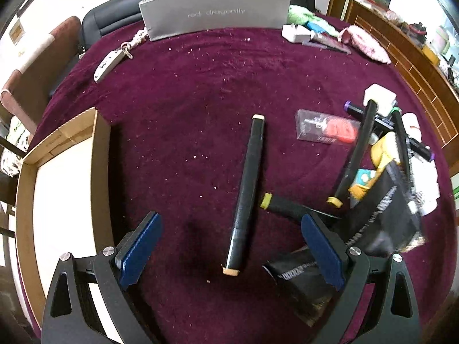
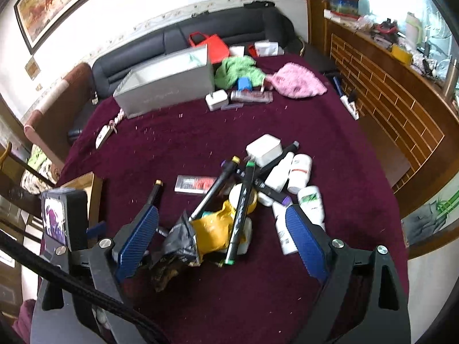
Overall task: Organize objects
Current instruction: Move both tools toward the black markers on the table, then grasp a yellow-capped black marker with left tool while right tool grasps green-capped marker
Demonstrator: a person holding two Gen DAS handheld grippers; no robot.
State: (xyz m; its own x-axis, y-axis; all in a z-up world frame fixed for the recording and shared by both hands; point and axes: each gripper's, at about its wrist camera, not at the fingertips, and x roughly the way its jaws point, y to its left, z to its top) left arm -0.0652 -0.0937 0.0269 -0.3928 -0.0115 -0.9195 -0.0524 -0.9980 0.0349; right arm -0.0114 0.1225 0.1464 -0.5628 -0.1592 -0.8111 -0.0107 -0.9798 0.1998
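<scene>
Left claw (image 1: 229, 246) spread wide, straddling black marker (image 1: 248, 195) on tabletop (image 1: 178, 91), lined up for pickup. Right claw (image 2: 222, 238) also apart, empty, over clutter pile (image 2: 243, 197). Cardboard box (image 1: 57, 172) alongside, likely drop-off.

- I read "red dragonfly" in pale letters on the front of the grey box (image 1: 215, 8).
- The black pouch (image 1: 384, 212) carries white lettering, too blurred for me to read.
- Marker (image 2: 242, 209) print: illegible to me.

Bright daylight, fisheye-warped edges, slight motion blur
</scene>
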